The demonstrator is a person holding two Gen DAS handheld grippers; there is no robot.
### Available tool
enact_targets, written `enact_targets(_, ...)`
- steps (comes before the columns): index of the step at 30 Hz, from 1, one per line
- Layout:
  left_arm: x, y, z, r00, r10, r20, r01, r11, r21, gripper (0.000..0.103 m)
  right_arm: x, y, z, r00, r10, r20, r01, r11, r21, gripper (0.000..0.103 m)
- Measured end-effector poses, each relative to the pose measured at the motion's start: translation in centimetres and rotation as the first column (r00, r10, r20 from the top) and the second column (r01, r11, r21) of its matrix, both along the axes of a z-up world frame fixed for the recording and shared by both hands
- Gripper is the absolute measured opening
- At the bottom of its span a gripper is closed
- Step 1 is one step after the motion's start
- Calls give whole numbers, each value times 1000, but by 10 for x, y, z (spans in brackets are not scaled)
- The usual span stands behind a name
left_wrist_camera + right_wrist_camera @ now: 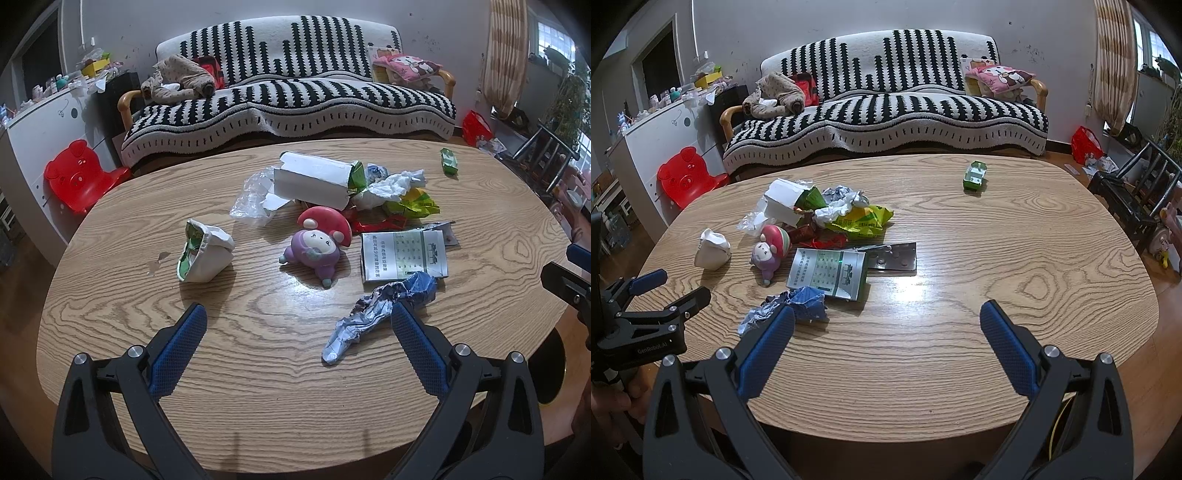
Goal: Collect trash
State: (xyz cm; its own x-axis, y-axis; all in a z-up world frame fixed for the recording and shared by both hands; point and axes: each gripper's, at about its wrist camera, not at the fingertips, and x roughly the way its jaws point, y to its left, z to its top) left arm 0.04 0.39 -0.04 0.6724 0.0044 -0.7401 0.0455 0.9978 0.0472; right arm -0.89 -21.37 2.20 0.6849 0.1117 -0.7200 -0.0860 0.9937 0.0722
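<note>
Task progress: nothing visibly collected; judged to be at the very start, all trash lies on the wooden table [1015, 236] and no bin shows in either view.
Left tongs [298, 321]: released, jaws wide apart, empty, hovering over the near table edge.
Right tongs [887, 317]: released, jaws wide apart, empty.
Nearest trash: one crumpled blue-silver wrapper [384, 310], just beside the left tongs' right finger and the right tongs' left finger.
Just beyond the wrapper: one flat printed carton [829, 273]; one blister sheet [897, 258] behind it.
Ahead-left of the left tongs: one crushed white cup [205, 254].
Far pile: one white box [314, 179], one yellow-green bag [862, 219], tissues and clear film; exact count cannot be told.
Far right, well apart: one small green packet [975, 176].
Non-trash: one mushroom-cap toy [319, 243].
</note>
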Motion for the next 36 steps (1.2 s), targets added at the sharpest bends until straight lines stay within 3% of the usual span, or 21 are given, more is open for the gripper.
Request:
enact_targets(21, 0, -3, -3, 1000, 5, 3, -5, 1000, -2, 97, -3, -1, 4, 1000, -1, 1, 1, 1000, 1, 97)
enact_targets(29, 9, 34, -19, 995, 94, -26, -94, 996, 4, 97, -2, -3, 7, 1000, 11, 3, -11, 1000, -3, 97)
enact_targets(32, 28, 65, -17, 992, 114, -59, -116, 993, -38, 97, 7, -4, 0, 1000, 13, -1, -13, 1000, 2, 97)
enact_targets(36, 52, 73, -21, 998, 65, -15, -65, 998, 9, 97, 12, -3, -1, 1000, 12, -11, -12, 1000, -1, 97)
